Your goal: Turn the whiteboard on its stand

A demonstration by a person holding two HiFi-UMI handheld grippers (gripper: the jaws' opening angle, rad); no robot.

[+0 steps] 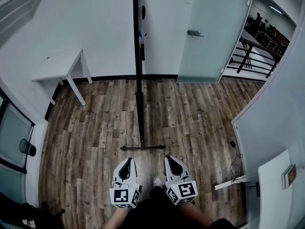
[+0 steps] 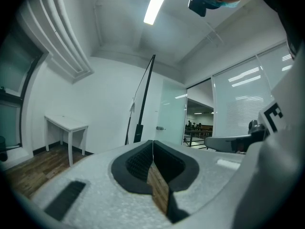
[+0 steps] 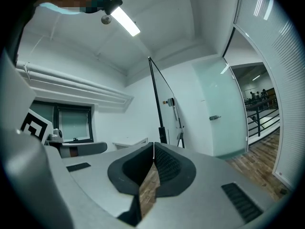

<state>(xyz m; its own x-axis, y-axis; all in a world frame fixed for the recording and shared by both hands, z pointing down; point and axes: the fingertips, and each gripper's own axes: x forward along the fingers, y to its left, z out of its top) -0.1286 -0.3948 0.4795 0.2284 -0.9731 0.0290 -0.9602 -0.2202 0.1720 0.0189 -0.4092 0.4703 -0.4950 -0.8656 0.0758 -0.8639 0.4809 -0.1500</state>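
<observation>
The left gripper (image 1: 127, 160) and right gripper (image 1: 170, 158), jaws pressed together on nothing, should open before meeting the edge-on whiteboard (image 1: 137, 46) ahead of their tips.

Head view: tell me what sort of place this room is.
Most likely an office or meeting room. A whiteboard stands edge-on on its stand on the wood-look floor, a small white table sits against the wall, and a frosted glass door leads out toward a railing.

Matt wood-plank floor (image 1: 190, 123)
</observation>
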